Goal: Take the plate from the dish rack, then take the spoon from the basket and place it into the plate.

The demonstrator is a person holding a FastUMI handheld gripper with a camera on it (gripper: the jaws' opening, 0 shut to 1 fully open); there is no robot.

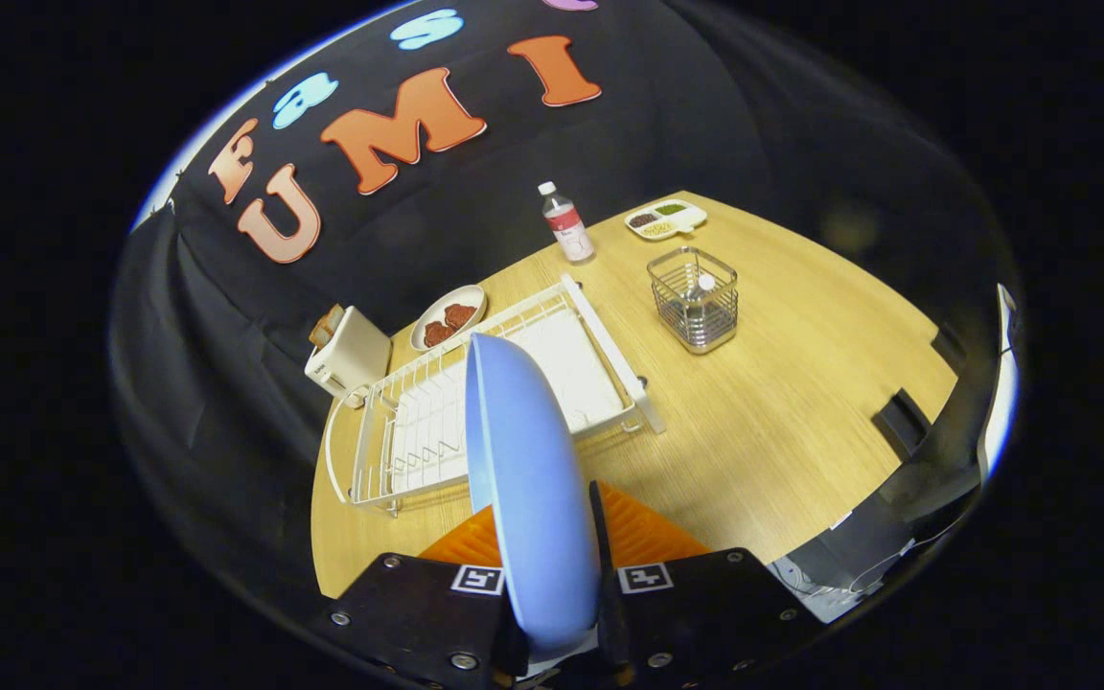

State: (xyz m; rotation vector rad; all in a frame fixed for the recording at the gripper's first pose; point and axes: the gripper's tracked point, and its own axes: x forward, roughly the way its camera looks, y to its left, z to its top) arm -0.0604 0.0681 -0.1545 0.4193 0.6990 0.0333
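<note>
A light blue plate (523,479) stands on edge between my two orange fingers (643,532), held up above the wooden table. My gripper (552,565) is shut on the plate's lower rim. Beyond the plate lies the white wire dish rack (600,335), with nothing left in its slots. Farther ahead stands a wire basket (693,299) with a white-tipped spoon handle (705,284) poking up inside it.
A white toaster (349,355) sits beside the rack's far corner, next to a small plate of brown food (448,317). A bottle with a red label (566,223) and a divided snack tray (665,219) stand near the table's far edge. Bare wood (782,412) spreads beside the basket.
</note>
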